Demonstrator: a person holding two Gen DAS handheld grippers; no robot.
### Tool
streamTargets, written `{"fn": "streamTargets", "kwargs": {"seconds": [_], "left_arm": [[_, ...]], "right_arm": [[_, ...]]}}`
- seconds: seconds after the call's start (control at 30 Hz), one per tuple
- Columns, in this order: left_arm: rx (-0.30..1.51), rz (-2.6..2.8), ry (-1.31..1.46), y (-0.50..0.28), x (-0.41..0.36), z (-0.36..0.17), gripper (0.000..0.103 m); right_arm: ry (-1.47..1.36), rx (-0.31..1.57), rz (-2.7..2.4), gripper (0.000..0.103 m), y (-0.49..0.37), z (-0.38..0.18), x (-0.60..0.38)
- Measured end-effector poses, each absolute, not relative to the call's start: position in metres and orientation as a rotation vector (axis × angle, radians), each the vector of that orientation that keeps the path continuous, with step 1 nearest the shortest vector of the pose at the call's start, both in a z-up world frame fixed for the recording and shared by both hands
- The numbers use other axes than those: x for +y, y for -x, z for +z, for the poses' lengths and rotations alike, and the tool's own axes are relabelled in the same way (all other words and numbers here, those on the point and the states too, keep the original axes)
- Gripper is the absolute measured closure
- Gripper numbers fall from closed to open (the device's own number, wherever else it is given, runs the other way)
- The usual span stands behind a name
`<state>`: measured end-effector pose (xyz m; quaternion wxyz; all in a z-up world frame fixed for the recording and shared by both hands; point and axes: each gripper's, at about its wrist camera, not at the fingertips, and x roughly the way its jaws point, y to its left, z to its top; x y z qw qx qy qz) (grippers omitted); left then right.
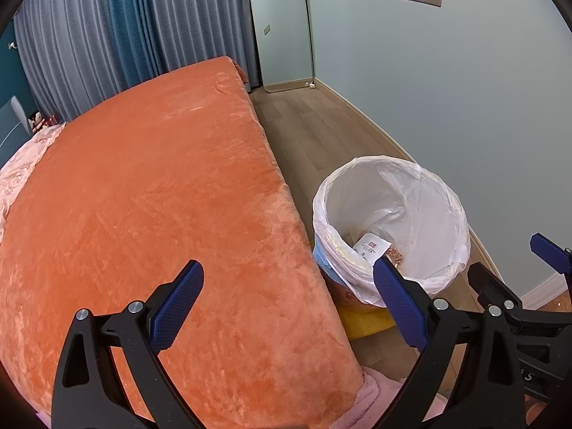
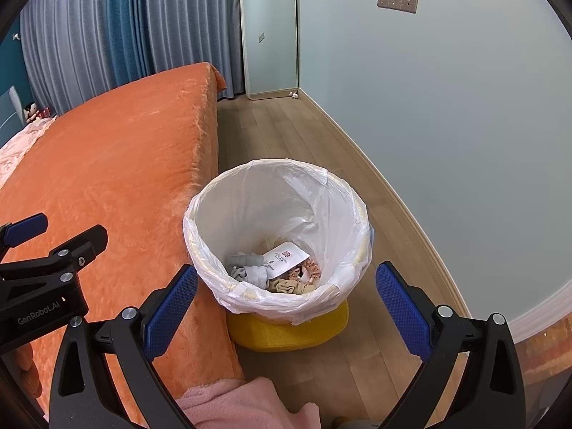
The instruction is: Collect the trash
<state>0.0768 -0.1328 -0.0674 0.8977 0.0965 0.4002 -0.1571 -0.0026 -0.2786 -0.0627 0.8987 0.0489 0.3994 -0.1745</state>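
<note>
A yellow trash bin (image 2: 286,336) with a white plastic liner (image 2: 250,207) stands on the floor against the side of the bed. Inside lie a white paper packet with a red mark (image 2: 286,259), grey cloth pieces (image 2: 246,268) and beige and patterned scraps (image 2: 289,287). My right gripper (image 2: 286,270) hangs open over the bin's near rim, nothing between its fingers. My left gripper (image 1: 287,268) is open and empty above the bed's edge, left of the bin liner (image 1: 375,196). Each gripper shows in the other's view: left (image 2: 68,228), right (image 1: 507,257).
An orange plush blanket (image 1: 161,196) covers the bed, with a pink quilt (image 1: 21,168) at its far left. Wooden floor (image 2: 286,132) runs between bed and pale wall (image 2: 447,125) toward a leaning mirror (image 2: 270,35) and grey-blue curtains (image 2: 125,28). Pink fleece (image 2: 228,404) lies below.
</note>
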Motion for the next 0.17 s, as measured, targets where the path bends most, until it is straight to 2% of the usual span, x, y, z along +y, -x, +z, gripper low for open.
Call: {"fn": "streamTargets", "kwargs": {"seconds": [0.17], "left_arm": [[0.826, -0.335, -0.209, -0.0773, -0.1347, -0.0681, 0.012]], "right_arm": [[-0.104, 0.829, -0.362, 0.007, 0.0026, -0.0627, -0.2797]]}}
